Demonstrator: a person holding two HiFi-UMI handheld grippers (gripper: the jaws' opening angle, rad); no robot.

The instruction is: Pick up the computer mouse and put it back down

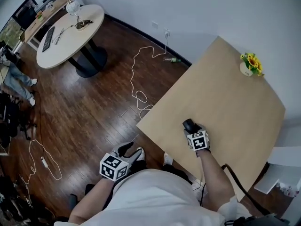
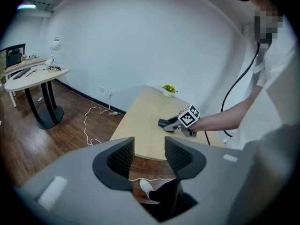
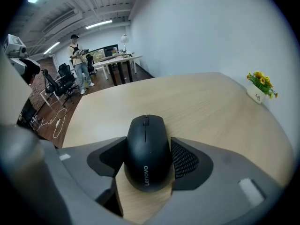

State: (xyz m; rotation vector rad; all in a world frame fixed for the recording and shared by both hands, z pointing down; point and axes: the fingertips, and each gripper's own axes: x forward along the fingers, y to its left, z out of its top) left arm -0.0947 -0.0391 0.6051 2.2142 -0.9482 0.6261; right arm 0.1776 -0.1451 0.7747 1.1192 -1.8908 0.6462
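Right tool (image 3: pixel 149 143) clenched on mouse (image 3: pixel 146 165), sitting on surface (image 3: pixel 197 97), lower centre of right gripper view. Best lift straight up, steady squeeze, mouse level, then set down flat. Left tool (image 2: pixel 149 143) released, empty.

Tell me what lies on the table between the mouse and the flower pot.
Nothing: only bare tabletop stretches from the mouse to the flower pot. The right gripper view shows it; the head view agrees.
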